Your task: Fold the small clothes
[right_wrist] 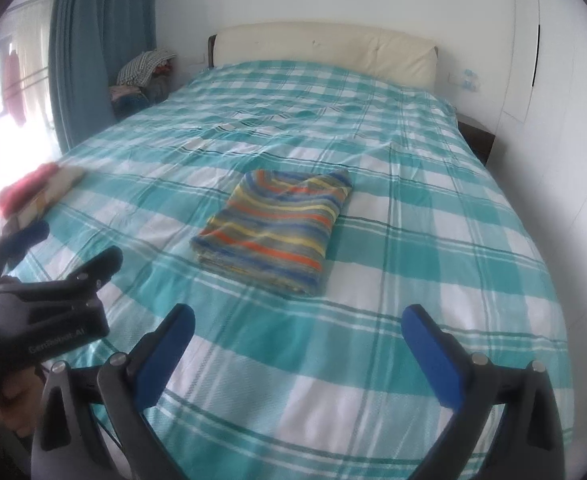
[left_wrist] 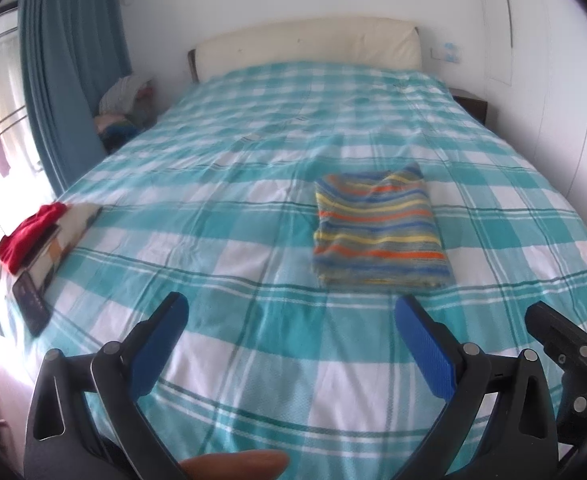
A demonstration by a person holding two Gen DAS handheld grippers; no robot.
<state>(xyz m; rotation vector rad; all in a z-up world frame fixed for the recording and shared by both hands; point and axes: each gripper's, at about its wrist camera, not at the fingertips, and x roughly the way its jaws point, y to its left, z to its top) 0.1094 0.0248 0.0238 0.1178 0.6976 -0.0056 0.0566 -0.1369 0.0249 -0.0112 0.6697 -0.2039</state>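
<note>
A striped garment point(left_wrist: 377, 228), in blue, orange and yellow bands, lies folded into a neat rectangle on the teal checked bed point(left_wrist: 253, 184). It also shows in the right wrist view point(right_wrist: 279, 226). My left gripper point(left_wrist: 291, 312) is open and empty, held above the bed short of the garment. My right gripper point(right_wrist: 299, 324) is open and empty, also short of the garment. The right gripper's side shows at the right edge of the left wrist view point(left_wrist: 565, 336). The left gripper's side shows at the left of the right wrist view point(right_wrist: 53, 280).
A red garment point(left_wrist: 29, 232) lies on a patterned folded piece point(left_wrist: 69, 236) at the bed's left edge, beside a dark flat device point(left_wrist: 31, 300). A cream headboard cushion point(left_wrist: 313, 44) is at the far end. Teal curtains point(left_wrist: 69, 68) and a clothes pile point(left_wrist: 125, 108) are at the left. A dark nightstand point(left_wrist: 471, 106) is at the right.
</note>
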